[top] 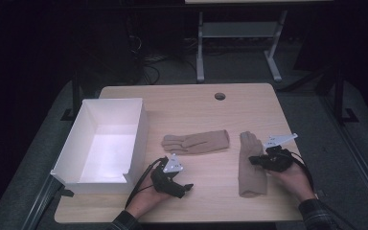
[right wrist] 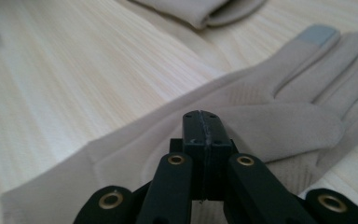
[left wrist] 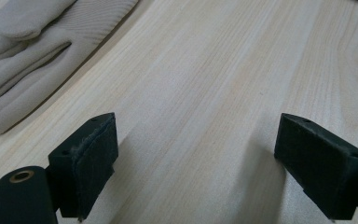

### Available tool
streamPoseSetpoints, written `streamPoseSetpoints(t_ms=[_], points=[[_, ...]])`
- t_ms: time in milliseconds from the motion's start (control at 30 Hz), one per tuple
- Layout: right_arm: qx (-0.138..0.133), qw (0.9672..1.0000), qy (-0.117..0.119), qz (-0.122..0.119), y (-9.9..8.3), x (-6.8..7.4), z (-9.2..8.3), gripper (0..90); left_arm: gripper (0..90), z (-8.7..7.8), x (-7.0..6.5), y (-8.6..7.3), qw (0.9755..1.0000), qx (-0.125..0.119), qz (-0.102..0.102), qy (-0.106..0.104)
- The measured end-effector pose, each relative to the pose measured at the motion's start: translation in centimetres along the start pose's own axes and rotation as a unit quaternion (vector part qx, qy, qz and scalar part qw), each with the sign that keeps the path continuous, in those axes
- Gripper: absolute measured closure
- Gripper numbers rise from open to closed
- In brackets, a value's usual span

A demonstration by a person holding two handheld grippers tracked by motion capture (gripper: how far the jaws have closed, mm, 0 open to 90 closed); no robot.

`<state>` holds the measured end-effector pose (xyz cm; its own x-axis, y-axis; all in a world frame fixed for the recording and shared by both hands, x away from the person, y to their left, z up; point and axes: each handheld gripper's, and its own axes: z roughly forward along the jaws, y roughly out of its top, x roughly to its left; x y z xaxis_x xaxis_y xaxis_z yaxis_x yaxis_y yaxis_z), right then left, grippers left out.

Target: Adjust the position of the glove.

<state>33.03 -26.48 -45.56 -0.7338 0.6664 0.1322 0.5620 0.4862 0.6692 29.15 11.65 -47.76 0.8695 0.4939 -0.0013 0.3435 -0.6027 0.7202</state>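
Right claw (right wrist: 204, 122) pressed closed over beige glove (right wrist: 279, 126); no writing legible.

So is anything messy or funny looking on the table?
Not really. The two beige gloves don't line up: one glove lies sideways, the other glove points away under the right gripper. One fingertip is grey. The white box sits straight.

We see two beige knit gloves lying flat on the pale wooden counter (top: 211, 110), well apart from the open white rectangular box (top: 139, 129) at its left. The left beige glove (top: 196, 142) lies crosswise, cuff toward the right. The right beige glove (top: 252, 165) lies lengthwise with a grey fingertip patch (right wrist: 320, 33), its palm under our closed right gripper (right wrist: 204, 122).
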Motion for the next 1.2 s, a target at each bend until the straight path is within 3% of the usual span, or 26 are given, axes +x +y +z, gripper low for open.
streamPoseSetpoints(t_ms=[67,167,400,600,833,1200], points=[[0.011,0.9999,0.001,0.003,-0.1,-0.3,0.5,90.0,12.8,0.0,0.0,0.0,1.0000,0.000,0.000,0.000],[0.008,1.0000,0.005,0.004,-0.3,-0.4,0.7,90.0,12.8,0.0,0.0,0.0,1.0000,0.000,0.000,0.000],[0.019,0.9996,0.016,-0.016,-0.2,0.7,1.3,90.0,12.8,0.0,0.0,0.0,1.0000,0.000,0.000,0.000],[0.021,0.9993,0.028,-0.016,-0.3,1.3,1.4,90.0,12.9,0.0,0.0,0.0,1.0000,0.000,0.000,0.000],[0.026,0.9980,0.051,-0.027,-0.2,3.0,1.7,90.0,12.8,0.0,0.0,0.0,1.0000,0.000,0.000,0.000],[0.036,0.9944,0.075,-0.064,0.3,5.4,2.4,90.0,12.9,0.0,0.0,0.0,1.0000,0.000,0.000,0.000]])
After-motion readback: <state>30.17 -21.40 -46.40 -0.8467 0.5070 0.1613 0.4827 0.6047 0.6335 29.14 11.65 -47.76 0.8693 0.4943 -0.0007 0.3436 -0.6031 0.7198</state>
